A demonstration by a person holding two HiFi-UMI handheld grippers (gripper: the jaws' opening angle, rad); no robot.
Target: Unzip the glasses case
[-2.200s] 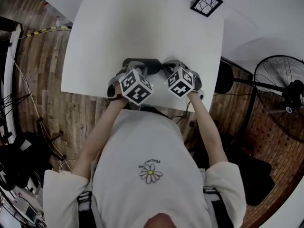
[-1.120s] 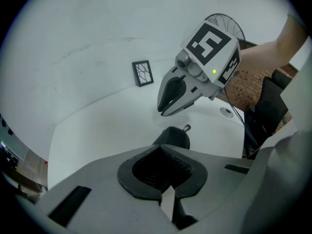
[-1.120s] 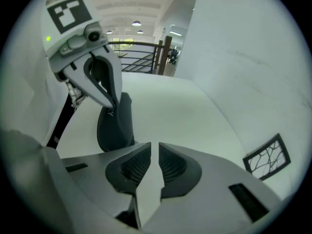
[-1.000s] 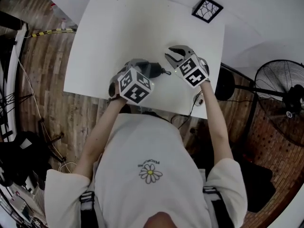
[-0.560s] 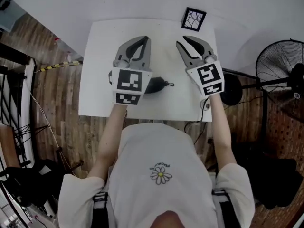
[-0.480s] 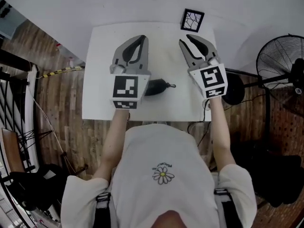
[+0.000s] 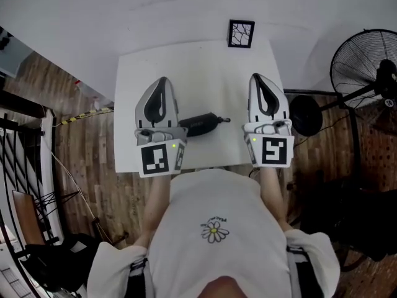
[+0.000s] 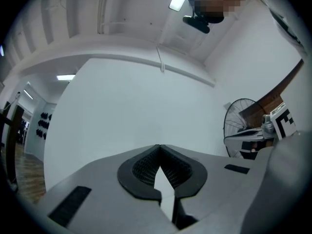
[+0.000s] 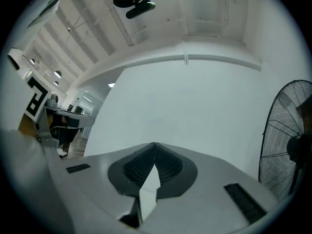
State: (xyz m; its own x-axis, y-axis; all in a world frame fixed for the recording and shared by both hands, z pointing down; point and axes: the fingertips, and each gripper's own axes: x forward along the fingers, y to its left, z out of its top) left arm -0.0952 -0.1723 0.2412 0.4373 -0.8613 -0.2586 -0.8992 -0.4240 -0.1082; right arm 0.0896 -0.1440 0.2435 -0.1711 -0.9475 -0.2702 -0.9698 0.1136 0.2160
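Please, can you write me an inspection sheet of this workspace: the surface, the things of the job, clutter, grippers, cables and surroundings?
Surface: white table, one item on it.
Job's things: dark glasses case lies between the two grippers, with its zip pull at its right end; whether it is zipped or open cannot be told.
Clutter: nothing seen.
Grippers: left gripper and right gripper are both held up off the table with their jaws together, nothing between them, neither touching the case.
Cables: thin cable and a yellow-black striped strip on the wooden floor at the left.
Surroundings: standing fan at the right; square marker tile beyond the table's far edge.
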